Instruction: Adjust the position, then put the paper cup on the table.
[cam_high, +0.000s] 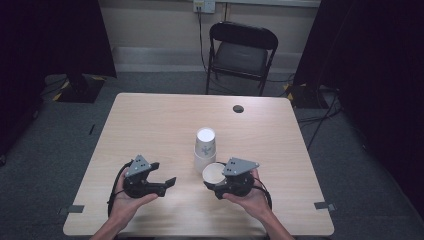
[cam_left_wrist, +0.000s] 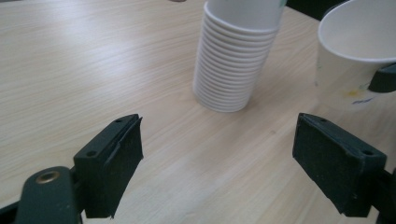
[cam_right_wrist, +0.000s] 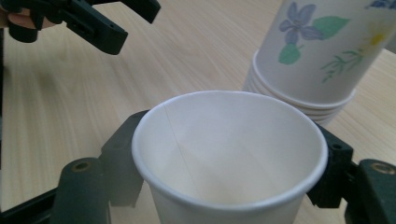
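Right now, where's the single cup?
The single cup is upright in the right tool, just right of the cup stack, near the table's front middle in the high view.

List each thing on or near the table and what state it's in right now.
Left gripper: open, empty, held above the table.
Right gripper: shut on single paper cup.
Single paper cup: upright, empty.
Cup stack: nested upside down on the table.
Folding chair: unfolded, unoccupied.

A lab-like recording room — black curtains (cam_high: 45, 35), grey carpet (cam_high: 45, 145), a folding chair (cam_high: 240, 50), one bare wooden bench (cam_high: 160, 120).
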